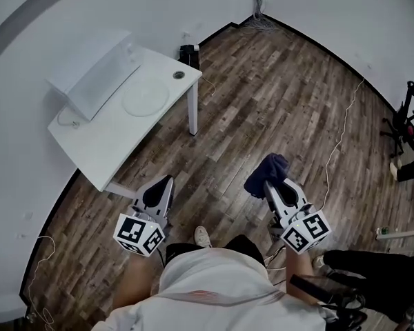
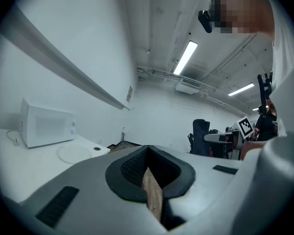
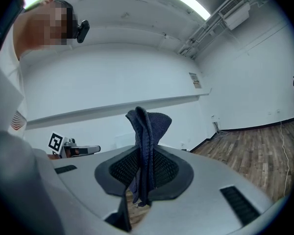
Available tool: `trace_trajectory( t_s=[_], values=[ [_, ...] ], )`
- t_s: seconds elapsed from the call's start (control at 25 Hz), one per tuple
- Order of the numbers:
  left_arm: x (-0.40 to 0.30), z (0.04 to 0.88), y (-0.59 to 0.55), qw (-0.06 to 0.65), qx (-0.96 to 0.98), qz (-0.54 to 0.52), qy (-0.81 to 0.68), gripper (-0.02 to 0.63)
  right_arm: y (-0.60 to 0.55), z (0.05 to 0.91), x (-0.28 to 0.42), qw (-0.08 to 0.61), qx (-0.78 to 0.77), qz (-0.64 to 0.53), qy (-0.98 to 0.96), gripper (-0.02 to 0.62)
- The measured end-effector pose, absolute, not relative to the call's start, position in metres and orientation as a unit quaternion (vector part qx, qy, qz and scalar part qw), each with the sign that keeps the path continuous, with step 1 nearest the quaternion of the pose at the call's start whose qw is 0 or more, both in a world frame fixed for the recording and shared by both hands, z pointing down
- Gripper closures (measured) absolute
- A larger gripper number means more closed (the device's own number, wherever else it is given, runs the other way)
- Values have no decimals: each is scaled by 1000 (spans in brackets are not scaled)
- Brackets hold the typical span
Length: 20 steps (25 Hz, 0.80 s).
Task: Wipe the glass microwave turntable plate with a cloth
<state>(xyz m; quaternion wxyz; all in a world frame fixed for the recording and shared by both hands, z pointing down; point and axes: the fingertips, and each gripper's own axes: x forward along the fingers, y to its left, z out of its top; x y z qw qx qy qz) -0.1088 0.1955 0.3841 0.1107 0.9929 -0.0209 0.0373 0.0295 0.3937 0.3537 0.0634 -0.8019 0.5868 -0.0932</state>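
Observation:
The round glass turntable plate [image 1: 145, 98] lies on a white table [image 1: 103, 147] at the upper left, in front of a white microwave [image 1: 96, 81]. In the left gripper view the plate [image 2: 73, 153] shows far off, beside the microwave [image 2: 46, 126]. My left gripper [image 1: 167, 180] hangs over the wood floor short of the table's near corner, shut and empty [image 2: 148, 155]. My right gripper [image 1: 268, 183] is further right over the floor, shut on a dark blue cloth [image 1: 268, 171]. The cloth [image 3: 147, 126] stands up bunched from between the pads of that gripper [image 3: 144, 165].
A white table leg [image 1: 192, 109] stands at the table's right corner, near a round cable hole [image 1: 179, 75]. A thin white cable [image 1: 341, 133] runs across the floor to the right. A black and red stand [image 1: 403, 119] is at the far right. White walls curve round the room.

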Motion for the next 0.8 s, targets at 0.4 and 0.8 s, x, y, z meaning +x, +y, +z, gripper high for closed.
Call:
trace_trajectory(
  t_s=[0.4, 0.8],
  values=[
    [-112, 398, 137, 135, 988, 37, -72, 597, 307, 356, 47, 46, -765, -107, 633, 532],
    [-65, 395, 77, 130, 983, 35, -128, 595, 229, 359, 110, 53, -724, -112, 679, 532]
  ],
)
